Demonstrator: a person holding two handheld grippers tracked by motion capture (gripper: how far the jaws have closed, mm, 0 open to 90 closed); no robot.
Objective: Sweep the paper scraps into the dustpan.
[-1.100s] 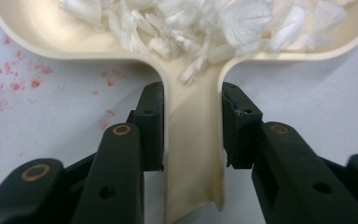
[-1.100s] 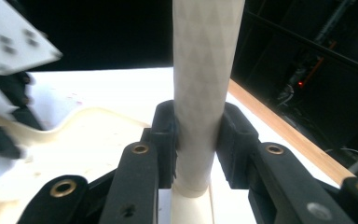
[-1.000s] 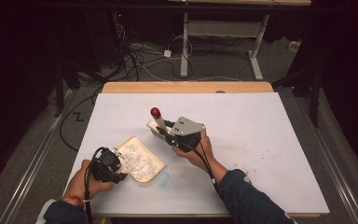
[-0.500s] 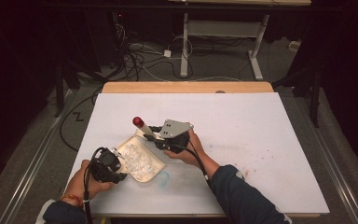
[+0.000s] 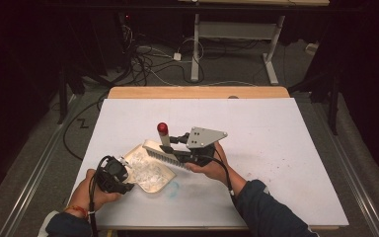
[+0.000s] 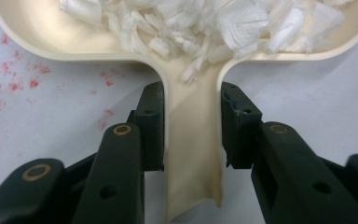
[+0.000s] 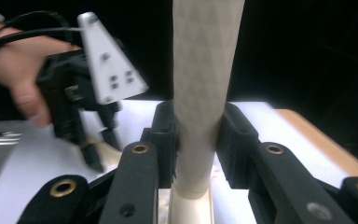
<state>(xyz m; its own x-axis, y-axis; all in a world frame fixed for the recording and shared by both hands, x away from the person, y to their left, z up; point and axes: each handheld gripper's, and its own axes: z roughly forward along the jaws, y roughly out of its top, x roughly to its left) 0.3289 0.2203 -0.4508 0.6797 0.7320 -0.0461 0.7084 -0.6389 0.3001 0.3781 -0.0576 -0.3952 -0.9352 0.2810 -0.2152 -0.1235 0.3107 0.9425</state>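
Observation:
A cream dustpan [image 5: 150, 173] lies on the white table, holding white paper scraps [image 6: 214, 23]. My left gripper [image 5: 123, 170] is at its near-left end, shut on the dustpan's handle [image 6: 191, 154], with a pad pressed on each side. To the right, my right gripper [image 5: 171, 142] is shut on the cream handle [image 7: 205, 70] of a hand brush [image 5: 167, 157]. The handle's red end [image 5: 162, 128] points up. The bristles hang just above the pan's far right rim. In the right gripper view, the left gripper [image 7: 98, 140] and its hand are at the left.
A white sheet [image 5: 286, 143] covers the table, with a wooden strip [image 5: 197, 92] along the far edge. Faint red specks [image 6: 14, 84] and a bluish smear [image 5: 172, 186] mark the sheet near the pan. Cables and desk legs are on the dark floor beyond.
The right gripper swung the brush left over the pan, then back right and slightly up. The left gripper and dustpan stayed in place.

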